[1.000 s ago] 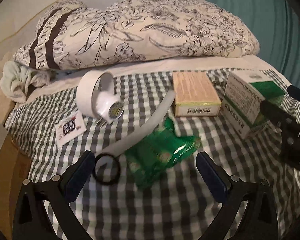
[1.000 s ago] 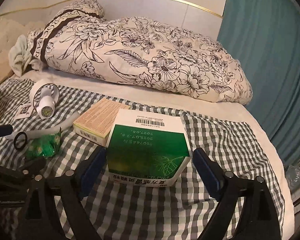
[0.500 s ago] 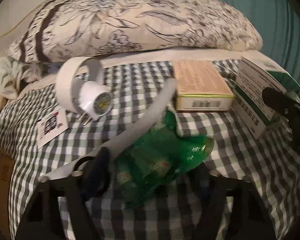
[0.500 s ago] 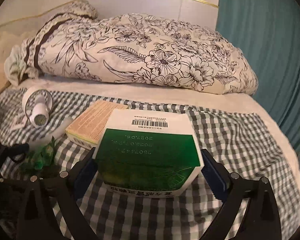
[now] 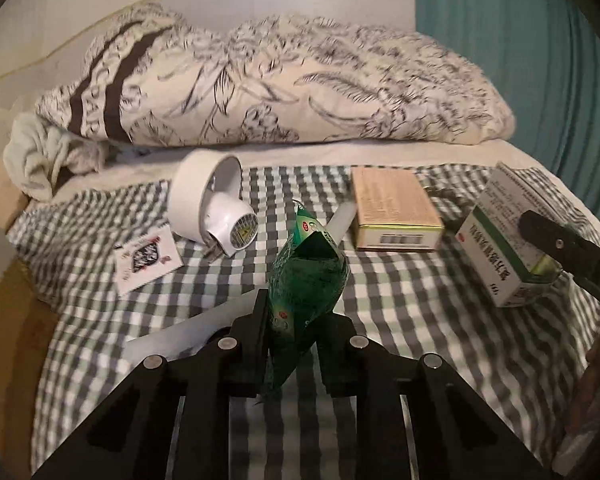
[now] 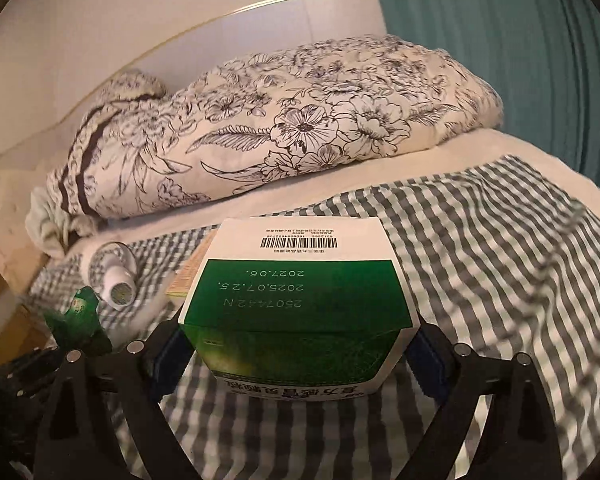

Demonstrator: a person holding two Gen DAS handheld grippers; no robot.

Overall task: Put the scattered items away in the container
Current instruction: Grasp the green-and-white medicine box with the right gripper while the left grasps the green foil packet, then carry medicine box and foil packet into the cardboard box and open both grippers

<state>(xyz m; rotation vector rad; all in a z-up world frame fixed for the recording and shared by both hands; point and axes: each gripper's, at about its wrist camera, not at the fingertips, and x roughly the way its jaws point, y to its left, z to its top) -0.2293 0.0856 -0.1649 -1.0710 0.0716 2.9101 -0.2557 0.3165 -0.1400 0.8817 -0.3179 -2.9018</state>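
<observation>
My left gripper (image 5: 298, 320) is shut on a green foil packet (image 5: 306, 280) and holds it upright above the checked cloth (image 5: 380, 300). My right gripper (image 6: 296, 344) is shut on a green and white medicine box (image 6: 300, 296), lifted and tilted; the box also shows in the left wrist view (image 5: 504, 236) with a right finger (image 5: 556, 240) on it. A tan box (image 5: 394, 210), a white plug-in device (image 5: 216, 204), a white strip (image 5: 180, 332) and a small card (image 5: 146, 258) lie on the cloth. No container is in view.
A floral pillow (image 5: 284, 92) lies across the back of the bed, with a pale green towel (image 5: 44, 156) at its left end. A teal curtain (image 5: 540, 40) hangs at the right. A wooden edge (image 5: 4, 320) borders the bed at the left.
My left gripper closed on the green packet and lifted it upright. My right gripper closed on the green and white box and raised it off the cloth.
</observation>
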